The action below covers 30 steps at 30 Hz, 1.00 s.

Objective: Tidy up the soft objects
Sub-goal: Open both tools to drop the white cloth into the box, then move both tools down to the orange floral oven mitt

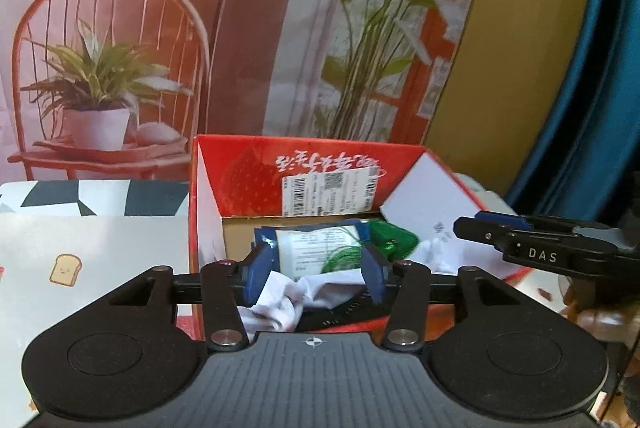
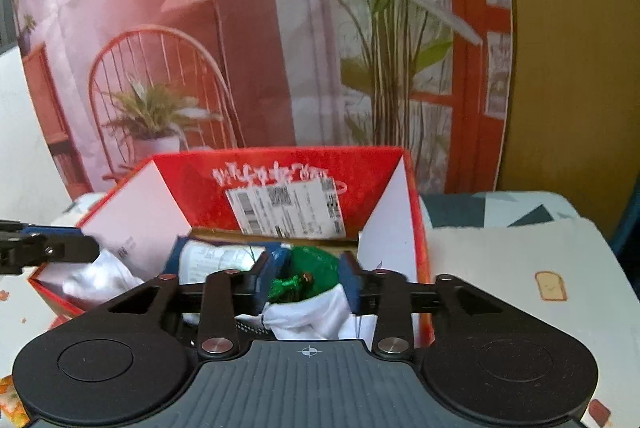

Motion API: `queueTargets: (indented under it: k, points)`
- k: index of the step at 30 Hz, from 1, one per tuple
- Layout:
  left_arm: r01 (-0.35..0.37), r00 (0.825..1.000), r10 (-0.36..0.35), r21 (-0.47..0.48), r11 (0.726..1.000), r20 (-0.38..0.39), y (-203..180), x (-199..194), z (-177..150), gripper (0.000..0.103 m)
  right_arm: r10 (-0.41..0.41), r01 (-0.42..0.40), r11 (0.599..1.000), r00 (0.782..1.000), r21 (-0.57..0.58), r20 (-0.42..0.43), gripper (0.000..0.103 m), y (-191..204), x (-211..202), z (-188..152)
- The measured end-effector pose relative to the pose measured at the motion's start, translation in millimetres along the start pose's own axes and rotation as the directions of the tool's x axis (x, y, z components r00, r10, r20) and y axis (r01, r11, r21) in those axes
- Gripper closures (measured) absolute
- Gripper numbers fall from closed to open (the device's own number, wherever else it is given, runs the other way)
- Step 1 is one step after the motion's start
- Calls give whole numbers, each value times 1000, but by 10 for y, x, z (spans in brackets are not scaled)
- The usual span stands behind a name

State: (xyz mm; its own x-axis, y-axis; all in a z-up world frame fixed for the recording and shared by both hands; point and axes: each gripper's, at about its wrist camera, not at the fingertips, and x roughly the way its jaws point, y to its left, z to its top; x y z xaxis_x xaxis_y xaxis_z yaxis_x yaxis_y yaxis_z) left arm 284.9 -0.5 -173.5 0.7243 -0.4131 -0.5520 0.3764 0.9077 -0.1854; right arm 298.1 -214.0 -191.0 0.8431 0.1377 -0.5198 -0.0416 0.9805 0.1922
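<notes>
The soft things sit together inside an open red cardboard box (image 1: 256, 164) with a strawberry print and a white shipping label on its far wall. Nearest me lies a crumpled white cloth (image 1: 294, 294), heaped at the box's front edge. Behind it rests a dark blue packet with a white printed label (image 1: 310, 242), lying on its side, and just beside that, to its right in the left wrist view, a shiny green pouch with a green drawstring (image 1: 390, 242). A further bit of white fabric shows in the box's right corner there, under the white inner flap.

My left gripper (image 1: 316, 274) hangs over the front of the box with its blue pads spread apart; the white cloth lies between and below them, but the pads do not press on it. My right gripper (image 2: 310, 282) is also parted, its blue pads standing either side of the green pouch and the white cloth (image 2: 308, 320) under it. I see no squeeze on either; the pads look clear of both.

The box stands on a white table cover with little toast pictures (image 1: 66, 270). Behind it hangs a printed backdrop of a red chair, potted plants and a lamp (image 1: 112, 48).
</notes>
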Motion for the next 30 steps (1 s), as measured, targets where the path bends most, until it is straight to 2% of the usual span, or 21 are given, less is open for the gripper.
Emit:
queueTargets:
  k: [7, 11, 16, 20, 24, 30]
  points:
    - [-1, 999, 2, -21, 1000, 32, -55, -397, -276, 51, 68, -68, 998, 995, 4, 73, 64, 12, -445, -183]
    - [18, 1000, -19, -53, 998, -12, -42, -449, -463, 51, 89, -91, 996, 992, 25, 90, 64, 61, -650, -352]
    - [-11, 997, 2, -106, 994, -82, 62, -299, -659, 51, 120, -120, 993, 993, 9, 20, 63, 212, -639, -583]
    - [5, 993, -22, -147, 989, -119, 115, -221, -803, 49, 140, -139, 990, 989, 23, -48, 58, 315, -544, -799]
    - [12, 986, -39, -162, 987, -163, 121, -159, -992, 48, 134, -133, 991, 985, 15, -111, 57, 394, -481, -1018]
    - [25, 982, -66, -223, 974, -177, 102, -170, -1268, 48, 122, -115, 992, 980, 51, -155, 53, 407, -495, -1270]
